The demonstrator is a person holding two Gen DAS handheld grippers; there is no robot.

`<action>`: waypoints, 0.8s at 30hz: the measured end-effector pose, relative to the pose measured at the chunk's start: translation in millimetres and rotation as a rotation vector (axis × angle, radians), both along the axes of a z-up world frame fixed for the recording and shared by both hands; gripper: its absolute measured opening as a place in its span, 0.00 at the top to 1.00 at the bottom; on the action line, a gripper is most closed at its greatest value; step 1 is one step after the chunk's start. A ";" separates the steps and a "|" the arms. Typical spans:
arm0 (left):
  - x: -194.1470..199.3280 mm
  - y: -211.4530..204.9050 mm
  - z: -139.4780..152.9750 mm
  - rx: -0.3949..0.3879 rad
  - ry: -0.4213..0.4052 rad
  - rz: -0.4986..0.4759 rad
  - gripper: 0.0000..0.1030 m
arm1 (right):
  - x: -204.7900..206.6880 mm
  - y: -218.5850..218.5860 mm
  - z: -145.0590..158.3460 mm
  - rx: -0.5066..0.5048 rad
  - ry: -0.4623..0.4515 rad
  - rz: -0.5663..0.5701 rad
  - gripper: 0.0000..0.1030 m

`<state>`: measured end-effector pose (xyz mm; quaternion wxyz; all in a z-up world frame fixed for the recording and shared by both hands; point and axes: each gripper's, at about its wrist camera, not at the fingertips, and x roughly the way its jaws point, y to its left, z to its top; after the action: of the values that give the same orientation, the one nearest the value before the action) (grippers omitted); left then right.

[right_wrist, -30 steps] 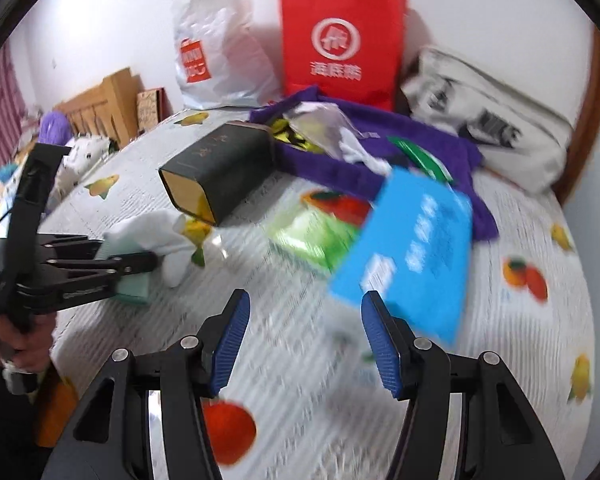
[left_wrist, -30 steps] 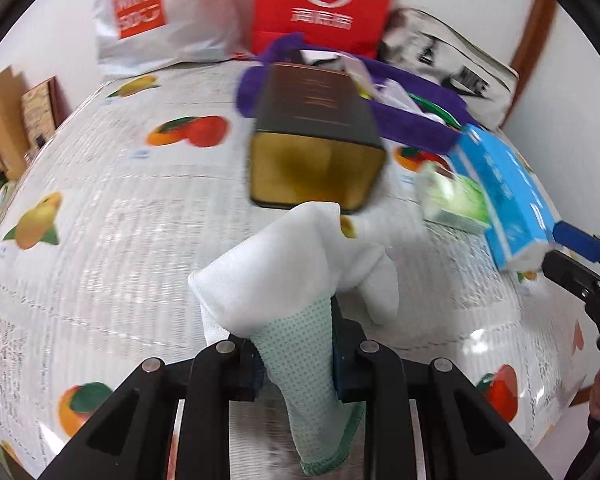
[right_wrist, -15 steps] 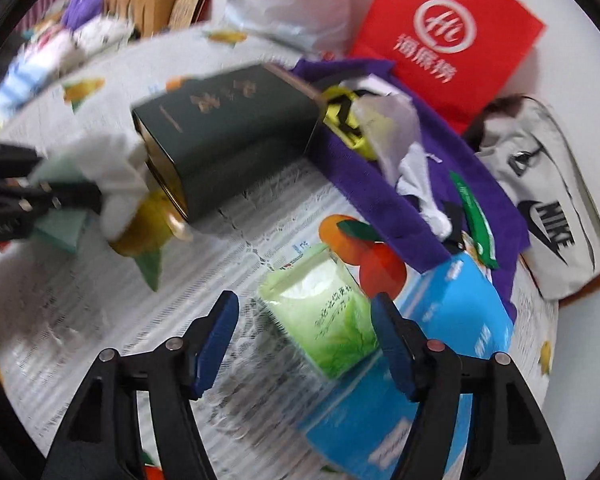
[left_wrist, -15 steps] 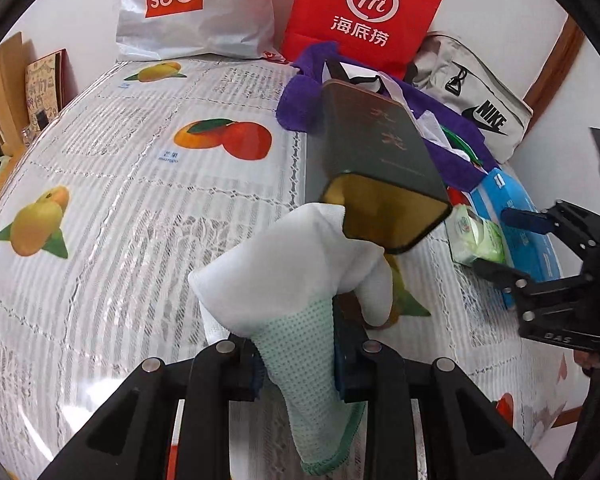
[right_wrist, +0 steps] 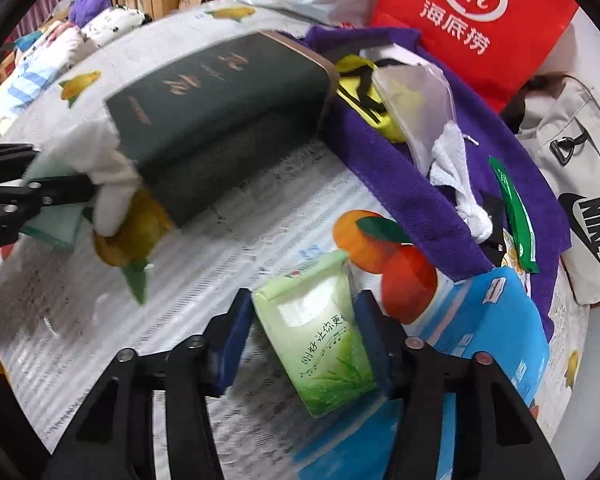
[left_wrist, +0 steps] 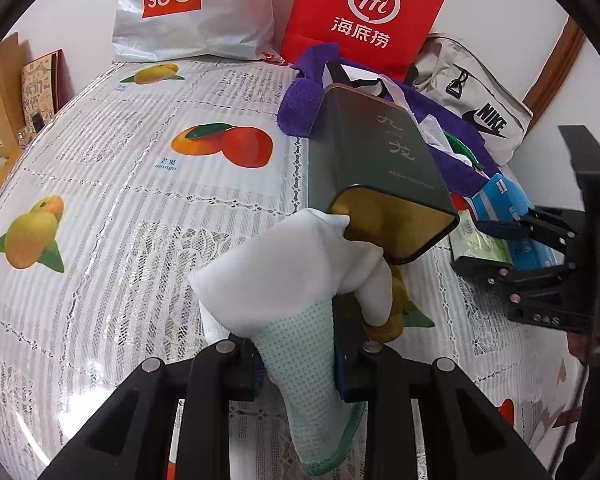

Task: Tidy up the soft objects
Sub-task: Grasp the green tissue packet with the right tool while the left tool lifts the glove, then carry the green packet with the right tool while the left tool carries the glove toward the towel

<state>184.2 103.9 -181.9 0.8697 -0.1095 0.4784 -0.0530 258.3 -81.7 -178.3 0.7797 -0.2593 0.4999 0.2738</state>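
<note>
**The count on the table**

One dark green tin (left_wrist: 374,168), open end forward. One white-and-green cloth (left_wrist: 300,280). Tissue packs make two: one green pack (right_wrist: 324,336), one blue pack (right_wrist: 496,340). One purple towel (right_wrist: 400,168), one yellow-and-black item in a clear pouch (right_wrist: 384,92) on it, plus one green sachet (right_wrist: 516,216). Bags at the back come to three: one white Miniso bag (left_wrist: 188,8), one red paper bag (left_wrist: 364,20), one grey Nike bag (left_wrist: 476,100). Grippers, two: one left gripper (left_wrist: 296,360), one right gripper (right_wrist: 304,344).
</note>
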 end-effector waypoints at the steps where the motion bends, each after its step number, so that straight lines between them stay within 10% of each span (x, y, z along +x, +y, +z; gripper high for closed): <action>1: -0.9 -0.1 0.4 0.003 0.001 0.001 0.75 | -5.8 -0.3 3.3 0.030 0.017 -0.005 0.54; 19: -50.1 -14.1 1.6 0.026 0.012 -0.027 0.75 | -112.3 -49.1 19.1 0.164 0.029 -0.200 0.57; 24: -53.3 -21.2 1.3 0.054 0.000 -0.014 0.75 | -112.9 -71.9 11.5 0.240 0.011 -0.258 0.44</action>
<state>130.9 82.7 -180.6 0.8721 -0.0825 0.4802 -0.0459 145.4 -153.6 -166.7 0.8310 -0.0967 0.4970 0.2304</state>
